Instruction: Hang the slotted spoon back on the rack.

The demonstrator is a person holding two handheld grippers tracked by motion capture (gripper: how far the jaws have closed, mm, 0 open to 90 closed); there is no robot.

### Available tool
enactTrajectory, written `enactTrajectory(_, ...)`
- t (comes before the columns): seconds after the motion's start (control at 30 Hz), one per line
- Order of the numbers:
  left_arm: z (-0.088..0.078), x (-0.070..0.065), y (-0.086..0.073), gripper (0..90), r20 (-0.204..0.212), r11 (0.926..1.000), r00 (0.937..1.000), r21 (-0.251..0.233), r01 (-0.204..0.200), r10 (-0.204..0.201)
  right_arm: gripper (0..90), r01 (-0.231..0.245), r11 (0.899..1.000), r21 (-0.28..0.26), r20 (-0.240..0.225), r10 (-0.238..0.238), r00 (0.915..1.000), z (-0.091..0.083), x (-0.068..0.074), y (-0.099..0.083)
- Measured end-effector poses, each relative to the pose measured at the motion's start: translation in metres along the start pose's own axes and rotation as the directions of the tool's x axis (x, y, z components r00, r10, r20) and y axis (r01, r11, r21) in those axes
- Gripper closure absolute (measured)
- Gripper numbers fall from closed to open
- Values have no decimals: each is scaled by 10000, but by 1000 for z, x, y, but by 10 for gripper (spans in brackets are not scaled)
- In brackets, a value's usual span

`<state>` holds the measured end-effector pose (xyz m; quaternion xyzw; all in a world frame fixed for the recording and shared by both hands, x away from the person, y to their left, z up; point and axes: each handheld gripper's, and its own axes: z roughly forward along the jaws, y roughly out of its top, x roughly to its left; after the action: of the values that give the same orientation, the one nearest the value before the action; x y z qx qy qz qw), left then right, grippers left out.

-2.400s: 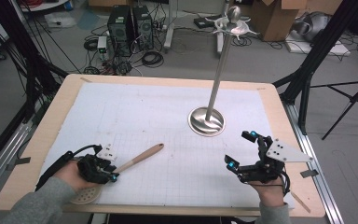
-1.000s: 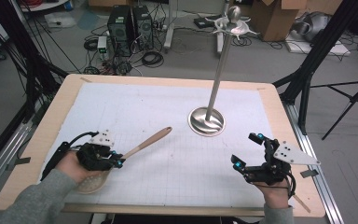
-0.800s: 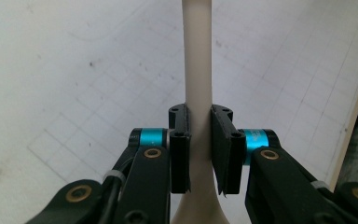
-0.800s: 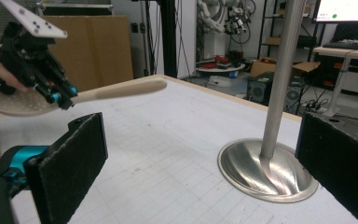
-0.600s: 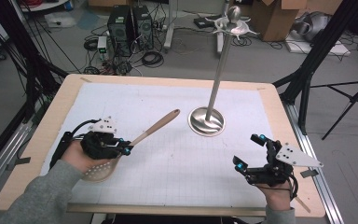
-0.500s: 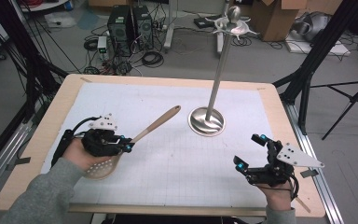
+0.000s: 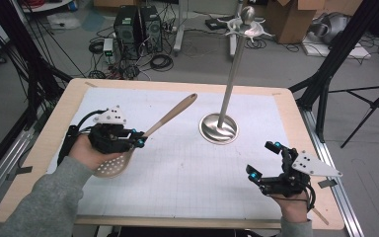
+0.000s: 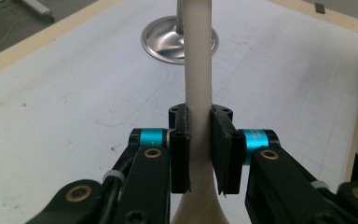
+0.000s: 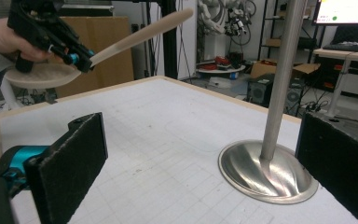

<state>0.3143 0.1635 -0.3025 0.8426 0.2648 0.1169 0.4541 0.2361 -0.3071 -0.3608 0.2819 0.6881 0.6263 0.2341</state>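
A wooden slotted spoon (image 7: pixel 170 112) hangs above the white mat, handle pointing up and away toward the metal stand (image 7: pixel 220 127). My left gripper (image 7: pixel 139 140) is shut on its handle just above the perforated bowl (image 7: pixel 111 166). Seen along the left gripper's jaws, the pale handle (image 8: pixel 198 70) runs up between both pads toward the stand's base (image 8: pixel 164 42). My right gripper (image 7: pixel 263 159) rests open near the mat's front right, nothing between its jaws. From the right gripper view, the lifted spoon (image 9: pixel 135 35) and the stand's pole (image 9: pixel 282 79) are ahead.
The stand has a round steel base (image 9: pixel 265 175) and a tall pole topped with hooks (image 7: pixel 246 24). The white gridded mat (image 7: pixel 177 173) covers a wooden table (image 7: pixel 54 128). Computers, cables and boxes lie on the floor beyond the far edge.
My left gripper has lifted the spoon off the mat and carried it up and toward the stand, handle tilting higher. The right gripper has stayed where it was.
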Motion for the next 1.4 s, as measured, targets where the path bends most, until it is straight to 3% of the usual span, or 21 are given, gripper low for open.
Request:
enactTrajectory(0.43,-10,4,34,780,54,9983,9999,-579,108,-105,11,14,10000,-51,-67,-14,10000,2,-1,1)
enactTrajectory(0.97,-5,-2,73,780,288,9909,9991,-1317,-263,304,11,-13,9999,-141,-62,12,10000,0,-2,2)
enactTrajectory(1.4,-9,1,97,780,139,9850,9983,-1641,-528,558,11,-25,9995,-321,-126,21,9999,-3,-2,4)
